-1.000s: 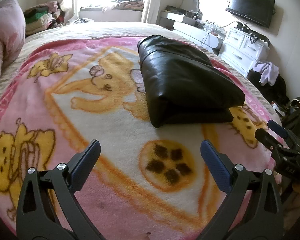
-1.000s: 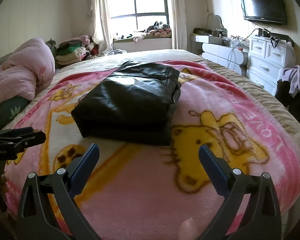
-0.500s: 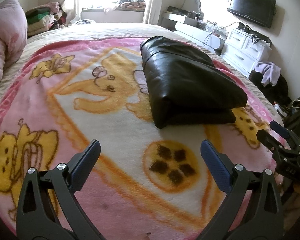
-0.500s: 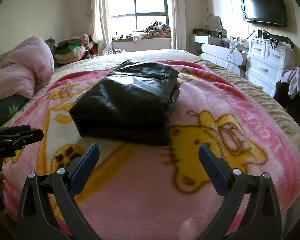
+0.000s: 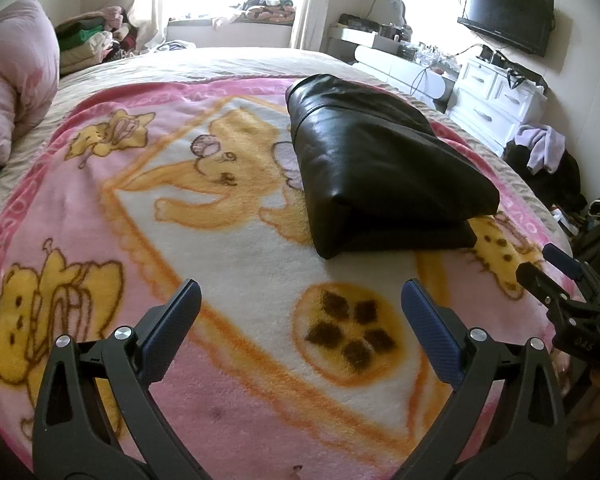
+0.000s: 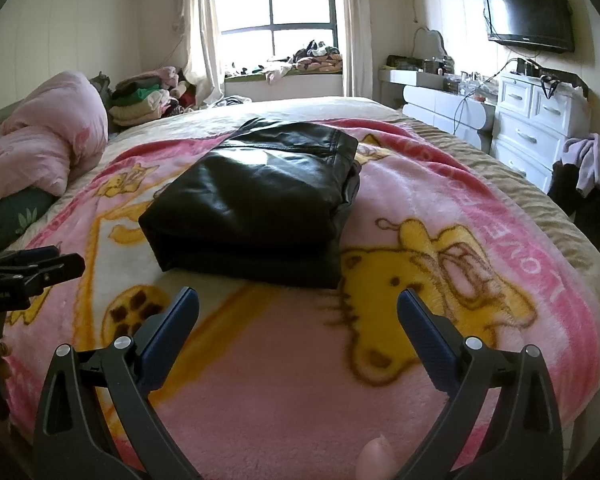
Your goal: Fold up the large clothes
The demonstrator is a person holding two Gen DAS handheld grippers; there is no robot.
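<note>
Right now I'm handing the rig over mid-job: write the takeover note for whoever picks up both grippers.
Left gripper: open, empty, above the pink cartoon blanket, short of the garment.
Right gripper: open, empty, also short of it.
Black leather garment: lies mid-bed on the blanket, already folded into a compact layered stack, nothing touching it.
Done: folding looks complete.
Left: probably only a check of the uneven right-side layers; no other garment is laid out on the blanket.

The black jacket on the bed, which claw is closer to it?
Hard to call; the right looks slightly closer. The right gripper faces the folded black jacket head-on. The left gripper sits off its left corner. Both are open, touching nothing.
</note>
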